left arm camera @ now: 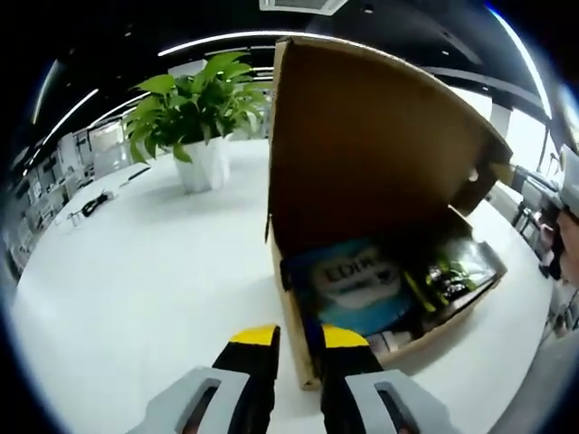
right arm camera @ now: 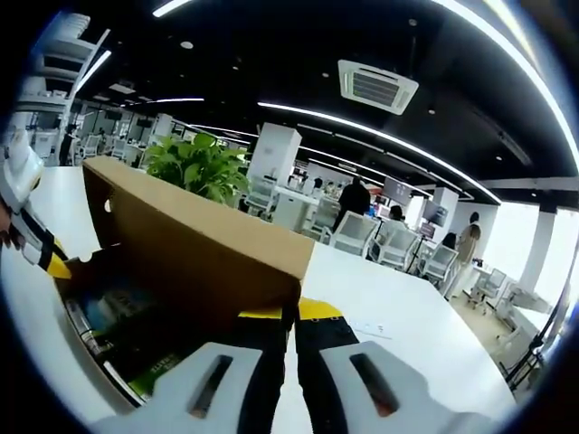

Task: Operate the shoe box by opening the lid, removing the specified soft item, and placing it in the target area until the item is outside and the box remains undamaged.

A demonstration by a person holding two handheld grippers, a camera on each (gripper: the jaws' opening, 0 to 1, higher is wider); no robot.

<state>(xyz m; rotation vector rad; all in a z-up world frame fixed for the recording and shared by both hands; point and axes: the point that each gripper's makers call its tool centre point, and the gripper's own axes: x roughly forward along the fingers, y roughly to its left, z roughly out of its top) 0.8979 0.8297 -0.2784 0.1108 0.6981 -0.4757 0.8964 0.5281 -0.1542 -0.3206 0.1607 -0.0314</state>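
The brown cardboard shoe box (left arm camera: 380, 226) is sitting on the white worktop (left arm camera: 136, 280) with its hinged lid (left arm camera: 362, 136) standing raised, exposing a soft blue plastic packet (left arm camera: 348, 285) lying inside among darker items. The right claw (right arm camera: 296, 318) is pinching the lid's edge, probably keeping it open. The left claw (left arm camera: 299, 344) is straddling the box's front wall, seemingly steadying it; whether it is clamping, I cannot tell. A green potted plant (left arm camera: 194, 113) is standing well apart.

Left gripper view: sat low at the shoe box (left arm camera: 380, 271) front corner, close, facing its open inside and raised lid. Right gripper view: sat close behind the lid edge, facing across the box. Shared: box, potted plant (left arm camera: 201, 117) beyond it.
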